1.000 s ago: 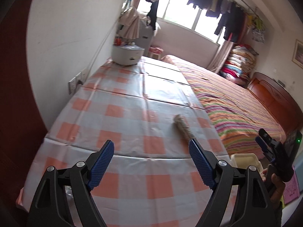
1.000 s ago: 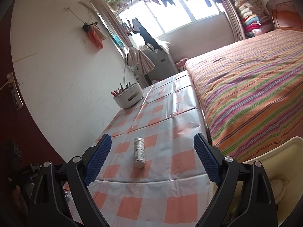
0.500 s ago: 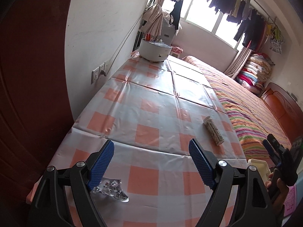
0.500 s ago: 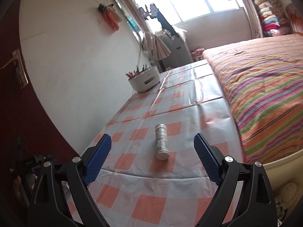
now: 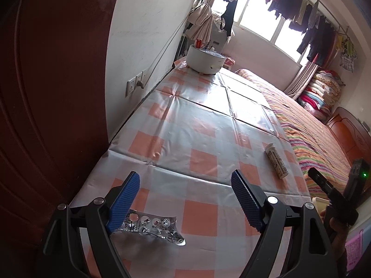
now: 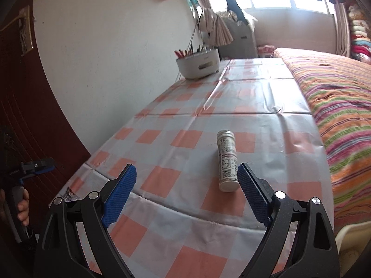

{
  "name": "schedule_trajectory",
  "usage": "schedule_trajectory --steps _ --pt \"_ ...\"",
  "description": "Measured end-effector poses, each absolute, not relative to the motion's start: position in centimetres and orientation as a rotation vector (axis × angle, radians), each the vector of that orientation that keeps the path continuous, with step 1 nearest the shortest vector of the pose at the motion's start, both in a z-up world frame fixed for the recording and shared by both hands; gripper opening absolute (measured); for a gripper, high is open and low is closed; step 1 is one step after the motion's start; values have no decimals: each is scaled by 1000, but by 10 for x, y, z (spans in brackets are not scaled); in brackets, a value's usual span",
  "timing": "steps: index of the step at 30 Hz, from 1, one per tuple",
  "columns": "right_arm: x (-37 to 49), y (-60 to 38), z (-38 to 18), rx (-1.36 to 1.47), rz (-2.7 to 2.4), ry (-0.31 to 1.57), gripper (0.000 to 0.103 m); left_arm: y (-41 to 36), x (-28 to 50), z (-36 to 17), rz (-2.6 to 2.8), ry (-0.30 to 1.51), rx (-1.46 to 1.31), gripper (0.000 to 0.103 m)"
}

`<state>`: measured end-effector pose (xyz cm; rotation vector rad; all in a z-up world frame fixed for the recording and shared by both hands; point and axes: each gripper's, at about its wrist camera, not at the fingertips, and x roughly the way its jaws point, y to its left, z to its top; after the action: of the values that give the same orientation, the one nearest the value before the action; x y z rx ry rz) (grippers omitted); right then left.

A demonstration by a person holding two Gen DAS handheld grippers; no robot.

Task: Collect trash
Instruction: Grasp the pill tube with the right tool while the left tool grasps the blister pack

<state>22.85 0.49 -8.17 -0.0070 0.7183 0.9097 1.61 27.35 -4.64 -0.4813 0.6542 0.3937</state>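
Over the near end of a long table (image 5: 199, 125) covered in an orange-and-white checked cloth, the left gripper (image 5: 185, 193) is held with its blue-padded fingers (image 5: 125, 198) spread wide and nothing between them; a crumpled silver blister pack (image 5: 151, 228) is seen lying flat on the cloth at the near left corner, partly hidden behind the left finger and touching none of the pads as far as can be told; further along, near the table's right edge, a small white pill bottle (image 5: 276, 161) is seen lying on its side. From the right wrist view the right gripper (image 6: 186, 191) is likewise held wide apart and empty above the cloth; the same bottle (image 6: 226, 159) is seen lying lengthwise just inside the right finger (image 6: 251, 195), its flat end toward the camera, and whether pad and bottle touch cannot be told; the blister pack (image 6: 68, 194) is only glimpsed at the left table edge. At the far end a white round pot (image 6: 198, 63) holding red-handled items is set against the wall; a bed with a striped blanket (image 6: 334, 106) is placed alongside the table's right side. The left gripper (image 6: 34, 164) is also caught at the left margin of the right view, beside a dark red door (image 5: 53, 88).
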Motion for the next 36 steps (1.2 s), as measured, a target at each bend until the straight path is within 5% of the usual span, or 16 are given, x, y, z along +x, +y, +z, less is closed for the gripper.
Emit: schedule_trajectory --steps 20,29,33,36 --pt "295 63 -123 -292 758 863 86 276 12 -53 394 697 -468 79" --pt "320 74 -146 -308 726 951 67 275 13 -55 385 710 -459 79" --pt "320 76 -145 -329 714 941 52 277 12 -61 398 726 -465 79" --pt "318 76 -142 -328 711 936 32 279 12 -65 398 739 -476 79"
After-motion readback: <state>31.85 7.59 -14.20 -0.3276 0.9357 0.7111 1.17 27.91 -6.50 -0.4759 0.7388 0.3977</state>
